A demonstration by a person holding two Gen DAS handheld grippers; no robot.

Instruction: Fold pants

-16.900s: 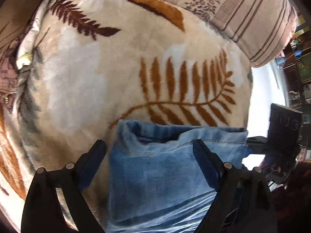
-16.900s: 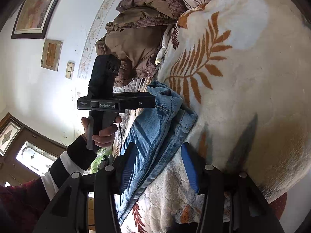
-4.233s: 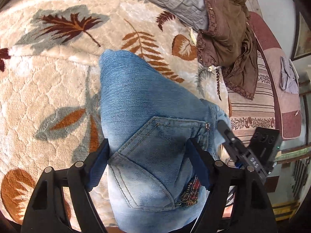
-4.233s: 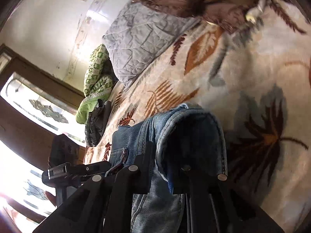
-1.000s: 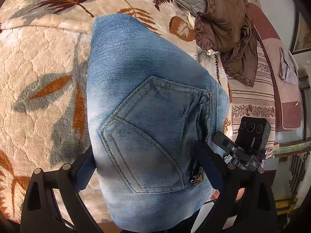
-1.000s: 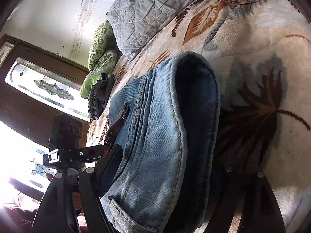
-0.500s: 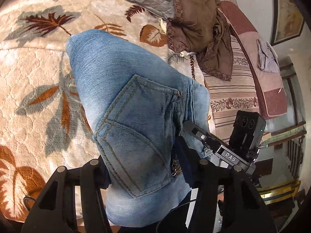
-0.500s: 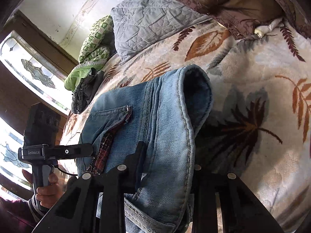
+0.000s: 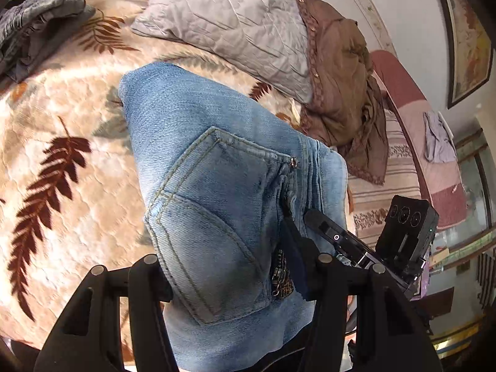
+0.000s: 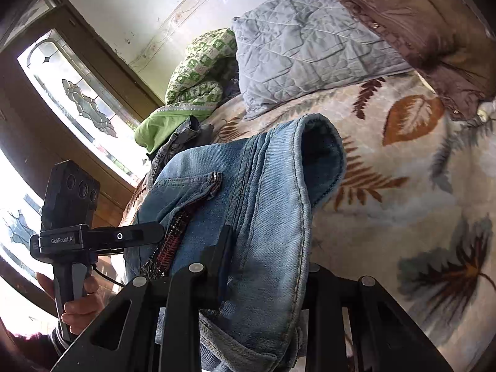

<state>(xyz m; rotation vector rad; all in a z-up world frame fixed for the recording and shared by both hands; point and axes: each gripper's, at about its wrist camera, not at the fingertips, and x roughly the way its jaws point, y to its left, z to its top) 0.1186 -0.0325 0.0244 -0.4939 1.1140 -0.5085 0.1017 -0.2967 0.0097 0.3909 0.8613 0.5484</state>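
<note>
Your faded blue jeans [image 9: 223,186] hang folded over the leaf-print blanket [image 9: 62,161].
Both the left gripper [image 9: 229,266] and the right gripper [image 10: 266,266] clamp the doubled denim, back pocket outward.

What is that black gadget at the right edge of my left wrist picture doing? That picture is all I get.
Observer: That is the right gripper. Its own camera shows it shut on the folded edge of the jeans.
Operator: Is somebody holding the other one?
Observer: Yes. A hand is wrapped around the handle of the left gripper.
Operator: What is behind that hand?
Observer: A window with patterned glass, bright with daylight.
</note>
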